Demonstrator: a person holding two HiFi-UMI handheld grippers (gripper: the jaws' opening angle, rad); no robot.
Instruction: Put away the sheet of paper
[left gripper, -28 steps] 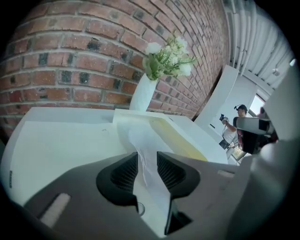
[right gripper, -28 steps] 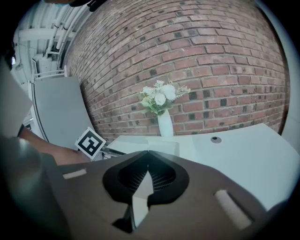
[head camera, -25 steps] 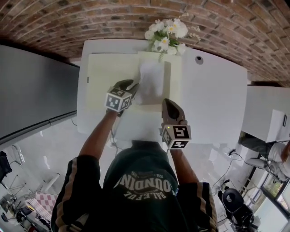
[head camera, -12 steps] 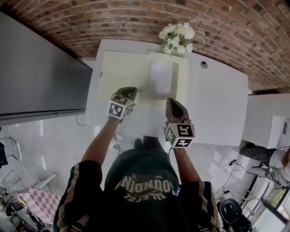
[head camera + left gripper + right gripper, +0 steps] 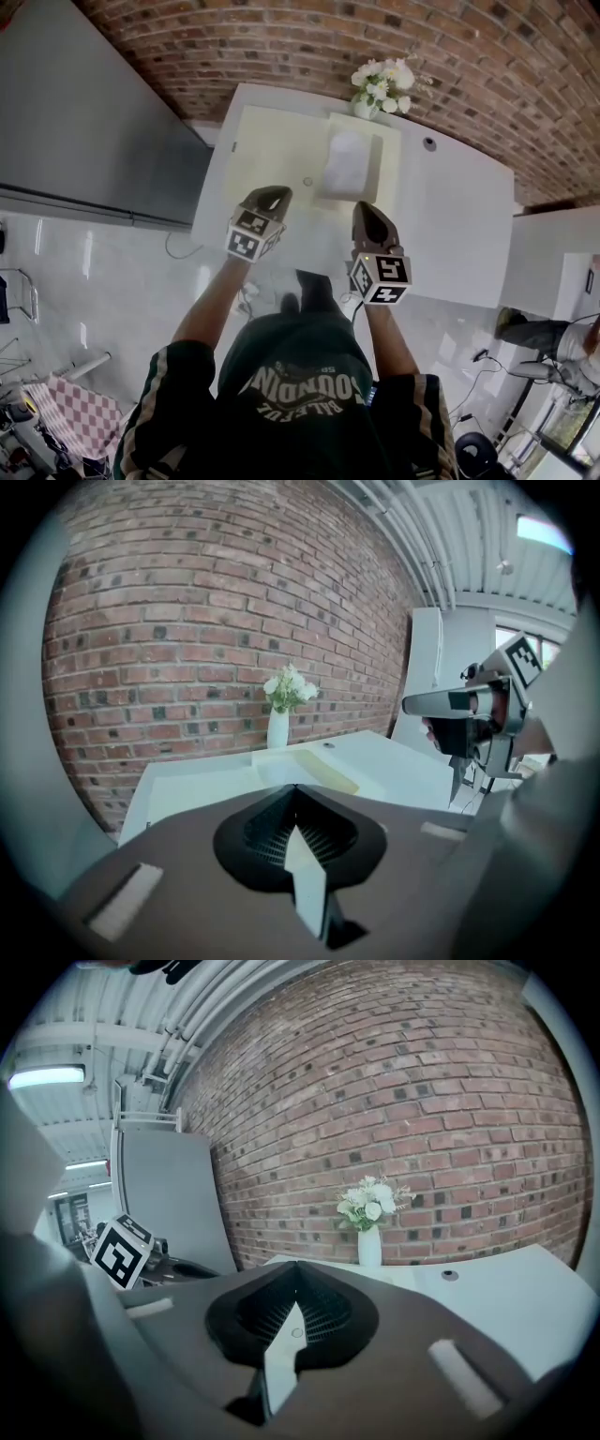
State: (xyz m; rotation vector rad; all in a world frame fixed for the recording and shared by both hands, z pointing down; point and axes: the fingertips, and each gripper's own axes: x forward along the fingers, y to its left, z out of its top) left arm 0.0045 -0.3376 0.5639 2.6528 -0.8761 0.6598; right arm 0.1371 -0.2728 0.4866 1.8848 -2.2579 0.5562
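The white sheet of paper (image 5: 346,165) lies flat in a pale yellow tray (image 5: 384,155) at the back of the white table (image 5: 450,225), just in front of the flower vase. My left gripper (image 5: 271,195) hovers over the table's near part, left of and short of the sheet, its jaws shut with nothing between them. My right gripper (image 5: 368,210) hangs just short of the tray's near edge, also shut and empty. In the left gripper view the shut jaws (image 5: 295,788) point over the tray (image 5: 323,769). In the right gripper view the jaws (image 5: 296,1266) are closed too.
A vase of white flowers (image 5: 380,84) stands at the table's back edge against the brick wall. A large pale yellow mat (image 5: 267,155) covers the table's left part. A small round hole (image 5: 429,143) sits right of the tray. A grey panel (image 5: 84,112) stands to the left.
The person has drawn back from the table. Both grippers have pulled away from the sheet toward the near edge. The left gripper, close beside the sheet before, is now apart from it.
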